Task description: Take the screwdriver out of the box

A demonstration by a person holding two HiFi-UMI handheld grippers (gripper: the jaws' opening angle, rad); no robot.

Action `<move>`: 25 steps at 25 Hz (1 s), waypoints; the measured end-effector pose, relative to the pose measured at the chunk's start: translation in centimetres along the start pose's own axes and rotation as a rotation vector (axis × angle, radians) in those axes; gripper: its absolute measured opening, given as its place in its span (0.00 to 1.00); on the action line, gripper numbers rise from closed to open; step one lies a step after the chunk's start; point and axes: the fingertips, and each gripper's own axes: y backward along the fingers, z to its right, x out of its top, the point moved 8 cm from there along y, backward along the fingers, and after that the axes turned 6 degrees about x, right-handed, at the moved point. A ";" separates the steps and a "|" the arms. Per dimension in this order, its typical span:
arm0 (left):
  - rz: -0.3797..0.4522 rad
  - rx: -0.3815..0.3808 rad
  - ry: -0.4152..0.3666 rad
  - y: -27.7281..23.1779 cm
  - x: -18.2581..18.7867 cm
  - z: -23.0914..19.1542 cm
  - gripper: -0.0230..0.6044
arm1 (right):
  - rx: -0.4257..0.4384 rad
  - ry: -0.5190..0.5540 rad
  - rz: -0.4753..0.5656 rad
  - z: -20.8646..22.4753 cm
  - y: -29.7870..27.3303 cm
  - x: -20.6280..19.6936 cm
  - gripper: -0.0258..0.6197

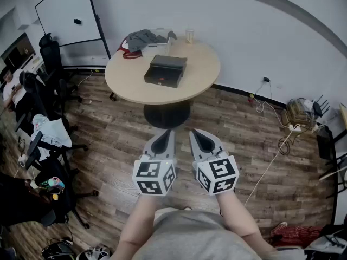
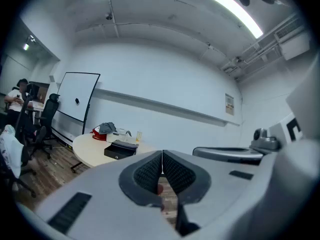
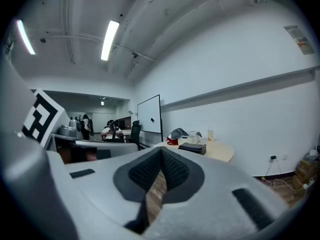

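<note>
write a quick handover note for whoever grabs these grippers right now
Left gripper: shut, empty, held out in front of the body.
Right gripper: shut, empty, beside the left one.
Black box: on the round table across the floor, out of reach from here. Its lid looks closed and no screwdriver is in view.
Done: nothing yet.
Left: walk to the table, open the box, take the screwdriver out.
</note>
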 end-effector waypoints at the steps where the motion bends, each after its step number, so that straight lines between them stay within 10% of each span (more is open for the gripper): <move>1: 0.000 0.003 0.000 0.0 -0.1 0.1 0.04 | 0.003 0.003 -0.001 0.0 0.1 -0.1 0.04; 25: -0.043 0.047 0.008 -3.0 -1.6 -3.1 0.05 | 0.061 -0.072 -0.004 1.7 -4.7 -2.1 0.04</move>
